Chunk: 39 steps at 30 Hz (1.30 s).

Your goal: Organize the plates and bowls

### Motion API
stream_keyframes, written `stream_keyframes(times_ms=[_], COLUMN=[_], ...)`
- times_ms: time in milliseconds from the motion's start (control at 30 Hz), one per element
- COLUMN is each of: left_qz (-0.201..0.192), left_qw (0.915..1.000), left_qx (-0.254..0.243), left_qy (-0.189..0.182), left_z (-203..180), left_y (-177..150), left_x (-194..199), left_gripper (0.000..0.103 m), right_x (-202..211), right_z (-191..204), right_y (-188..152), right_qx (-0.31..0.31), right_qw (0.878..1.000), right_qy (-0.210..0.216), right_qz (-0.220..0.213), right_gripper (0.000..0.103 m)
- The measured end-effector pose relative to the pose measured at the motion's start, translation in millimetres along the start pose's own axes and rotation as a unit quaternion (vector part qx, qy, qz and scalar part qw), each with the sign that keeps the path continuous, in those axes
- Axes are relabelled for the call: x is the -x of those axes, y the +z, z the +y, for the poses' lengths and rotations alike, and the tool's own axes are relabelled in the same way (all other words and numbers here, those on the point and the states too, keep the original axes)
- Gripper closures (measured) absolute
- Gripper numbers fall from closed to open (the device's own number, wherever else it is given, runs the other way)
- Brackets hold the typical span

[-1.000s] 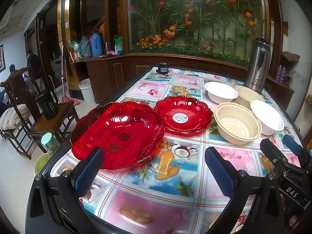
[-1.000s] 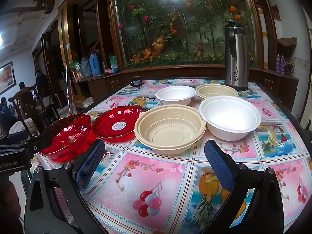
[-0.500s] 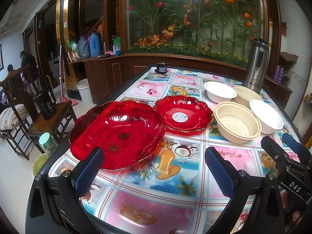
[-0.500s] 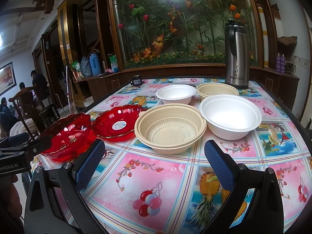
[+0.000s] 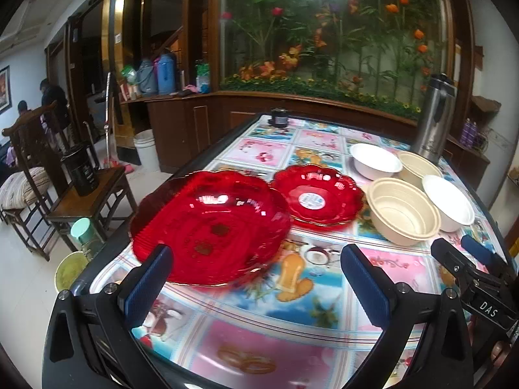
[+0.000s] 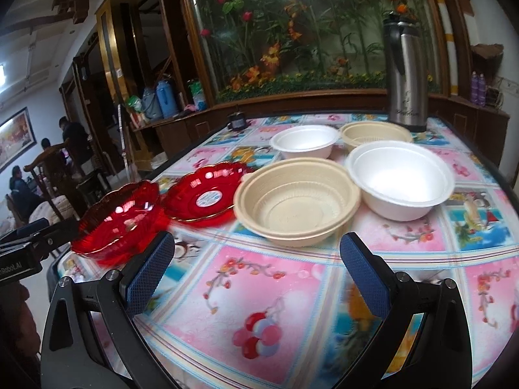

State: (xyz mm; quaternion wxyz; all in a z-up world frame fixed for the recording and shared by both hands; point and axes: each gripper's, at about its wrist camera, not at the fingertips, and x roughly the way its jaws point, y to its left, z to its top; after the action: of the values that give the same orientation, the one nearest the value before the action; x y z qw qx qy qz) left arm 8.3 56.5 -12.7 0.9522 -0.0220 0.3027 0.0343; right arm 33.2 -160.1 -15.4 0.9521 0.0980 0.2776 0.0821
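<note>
Plates and bowls: large red scalloped plastic plate and small red scalloped plate sitting along surface's left edge; beige ribbed bowl now looming nearer as right tongs are advancing; left tongs also closing in; both wide, empty.

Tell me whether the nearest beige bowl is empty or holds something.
Empty. The nearest beige bowl sits upright on the table, and its ribbed inner floor shows bare in both wrist views, with nothing nested or lying inside it.
</note>
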Motion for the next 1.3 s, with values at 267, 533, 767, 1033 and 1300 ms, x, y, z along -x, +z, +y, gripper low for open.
stream_keyframes(times_ms=[267,533,767,1033,1300], left_qz=[0.004,-0.001,-0.001,0.001,0.005], left_qw=[0.9990,0.9966,0.9945,0.9905,0.9876], left_qx=[0.026,0.044,0.052,0.069,0.079], left_qy=[0.035,0.070,0.091,0.119,0.135], left_z=[33,60,75,101,118], left_y=[2,3,2,7,11], left_x=[-5,-8,-12,-16,-21], left_gripper=[0.000,0.000,0.000,0.000,0.000], right_x=[-29,-44,-53,-65,-84], right_z=[44,73,72,80,90], right_y=[10,10,13,28,30], right_qx=[-0.001,0.016,-0.005,-0.034,-0.047], right_qw=[0.998,0.998,0.997,0.994,0.991], right_qy=[0.053,0.061,0.073,0.093,0.102], right_qz=[0.025,0.023,0.041,0.054,0.075], right_gripper=[0.000,0.004,0.004,0.004,0.004])
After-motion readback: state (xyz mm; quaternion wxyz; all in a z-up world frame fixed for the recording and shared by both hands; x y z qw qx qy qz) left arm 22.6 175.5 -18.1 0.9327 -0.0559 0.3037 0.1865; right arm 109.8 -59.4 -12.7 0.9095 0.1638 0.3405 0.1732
